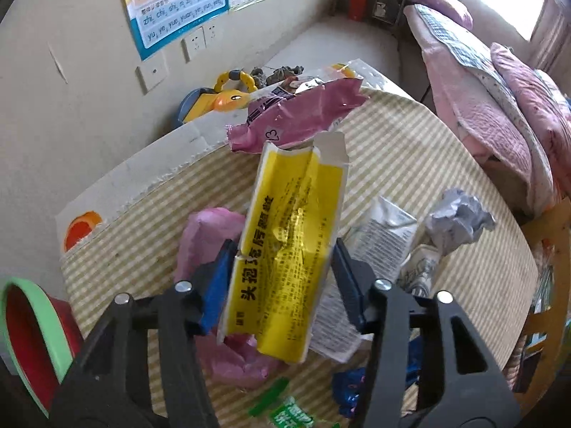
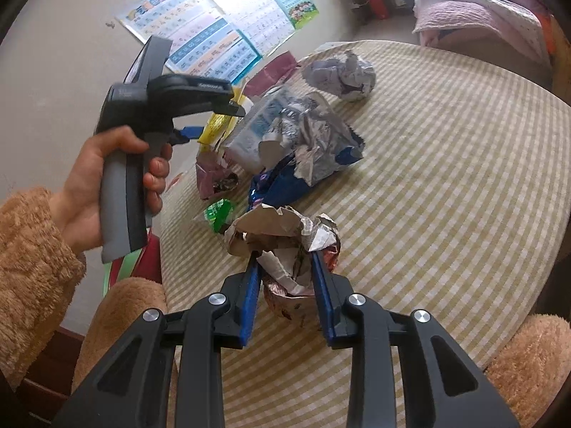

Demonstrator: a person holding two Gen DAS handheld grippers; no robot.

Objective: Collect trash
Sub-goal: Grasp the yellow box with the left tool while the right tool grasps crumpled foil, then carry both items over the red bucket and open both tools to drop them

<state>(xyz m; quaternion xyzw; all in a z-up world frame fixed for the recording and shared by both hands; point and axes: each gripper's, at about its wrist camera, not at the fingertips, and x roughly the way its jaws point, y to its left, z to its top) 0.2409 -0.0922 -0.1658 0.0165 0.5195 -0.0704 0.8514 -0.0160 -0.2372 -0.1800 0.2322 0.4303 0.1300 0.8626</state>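
Note:
A flattened yellow carton (image 1: 285, 246) with black print stands tilted between the blue pads of my left gripper (image 1: 282, 267), which press on its two long edges. In the right wrist view a hand holds that left gripper (image 2: 214, 121) over the trash pile, the yellow carton (image 2: 216, 126) at its tips. My right gripper (image 2: 285, 264) is shut on a crumpled ball of paper and foil (image 2: 282, 239) just above the striped tablecloth (image 2: 446, 178).
Loose on the table lie a pink snack bag (image 1: 296, 114), a pink plastic bag (image 1: 210, 235), a silver wrapper (image 2: 303, 132), a blue wrapper (image 2: 282, 182), a green wrapper (image 2: 219, 214) and a grey paper ball (image 2: 339, 75). A red bin with a green rim (image 1: 32, 339) stands left of the table.

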